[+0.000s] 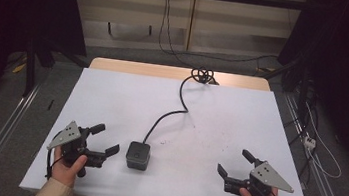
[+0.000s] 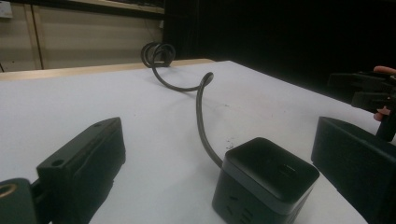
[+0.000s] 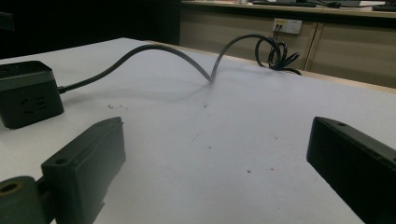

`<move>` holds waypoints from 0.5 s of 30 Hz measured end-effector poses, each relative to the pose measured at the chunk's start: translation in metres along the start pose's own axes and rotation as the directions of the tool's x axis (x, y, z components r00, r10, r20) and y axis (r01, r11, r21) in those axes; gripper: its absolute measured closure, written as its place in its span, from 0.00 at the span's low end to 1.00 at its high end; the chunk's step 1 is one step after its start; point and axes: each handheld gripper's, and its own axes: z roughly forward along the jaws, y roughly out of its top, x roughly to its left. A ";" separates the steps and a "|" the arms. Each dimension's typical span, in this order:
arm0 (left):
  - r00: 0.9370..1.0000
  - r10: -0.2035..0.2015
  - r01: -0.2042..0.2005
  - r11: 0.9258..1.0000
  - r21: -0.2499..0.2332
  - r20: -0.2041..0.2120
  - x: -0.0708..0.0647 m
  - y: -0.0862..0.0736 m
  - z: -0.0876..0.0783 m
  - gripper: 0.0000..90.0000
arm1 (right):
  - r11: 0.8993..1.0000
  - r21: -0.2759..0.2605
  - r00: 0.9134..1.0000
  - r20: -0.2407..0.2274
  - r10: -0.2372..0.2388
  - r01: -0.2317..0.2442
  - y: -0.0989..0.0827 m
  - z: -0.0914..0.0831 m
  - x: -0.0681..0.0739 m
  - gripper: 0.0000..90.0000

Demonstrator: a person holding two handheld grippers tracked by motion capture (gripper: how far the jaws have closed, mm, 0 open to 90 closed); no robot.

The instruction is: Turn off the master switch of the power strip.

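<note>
Resting on a white table (image 1: 113, 90) amid dark curtains, both tongs (image 1: 105, 138) (image 1: 238, 164) gape empty.

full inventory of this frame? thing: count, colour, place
power cube: 1, dark grey, near-centre of table, between the grippers, untouched
cable: 1, black, runs from the cube to a coil at the far table edge
table: 1, white top, wood strip at far edge
wall outlet: 1, white, on the beige cabinet behind the table
left gripper: 1, black, grey plate, near-left of table, open, empty
right gripper: 1, black, grey plate, near-right of table, open, empty
hands: 2, beige sleeves, at the near edge
</note>
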 end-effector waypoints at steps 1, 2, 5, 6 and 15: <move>1.000 0.008 -0.008 1.000 0.004 -0.002 0.000 0.000 0.000 0.03 | 1.000 0.001 1.000 0.002 0.000 0.000 0.000 0.000 0.000 0.05; 1.000 0.008 -0.008 1.000 0.004 -0.002 0.000 0.000 0.000 0.03 | 1.000 0.001 1.000 0.002 0.000 0.000 0.000 0.000 0.000 0.05; 1.000 0.011 -0.011 1.000 0.004 0.001 -0.001 0.001 0.001 0.03 | 1.000 0.002 1.000 -0.003 -0.005 0.005 0.000 0.000 0.001 0.05; 1.000 0.011 -0.011 1.000 0.002 -0.002 -0.001 0.002 0.002 0.03 | 1.000 0.001 1.000 -0.003 -0.005 0.005 0.000 0.000 0.001 0.05; 1.000 0.025 -0.024 0.999 0.024 -0.011 -0.005 0.005 0.008 0.04 | 1.000 0.003 1.000 -0.003 -0.003 0.003 0.000 0.000 0.001 0.05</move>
